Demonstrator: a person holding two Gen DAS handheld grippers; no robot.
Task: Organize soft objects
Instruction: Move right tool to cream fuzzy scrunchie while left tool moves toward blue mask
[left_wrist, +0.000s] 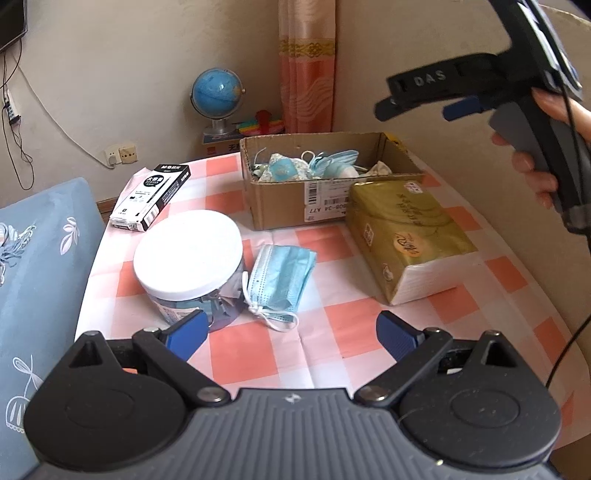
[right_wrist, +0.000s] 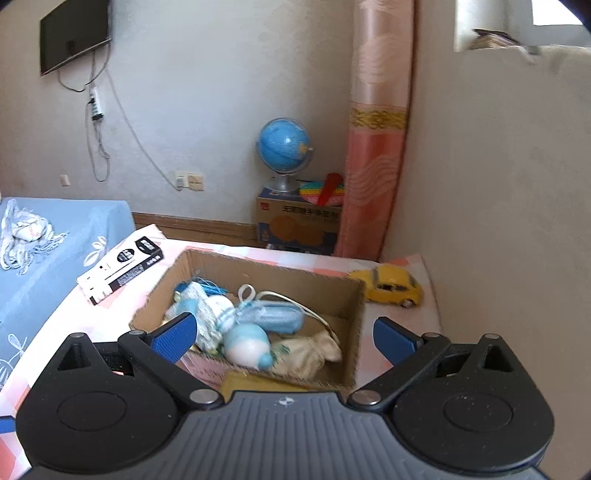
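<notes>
Several soft items already lie in the cardboard box, while the blue face masks at its seven o'clock and the tissue pack remain out, with the left gripper and right gripper both spread empty.

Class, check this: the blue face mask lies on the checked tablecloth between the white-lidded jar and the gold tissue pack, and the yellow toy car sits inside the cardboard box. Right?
Not quite. The yellow toy car sits outside the cardboard box, on the cloth beside it, as the right wrist view shows. The rest holds.
</notes>
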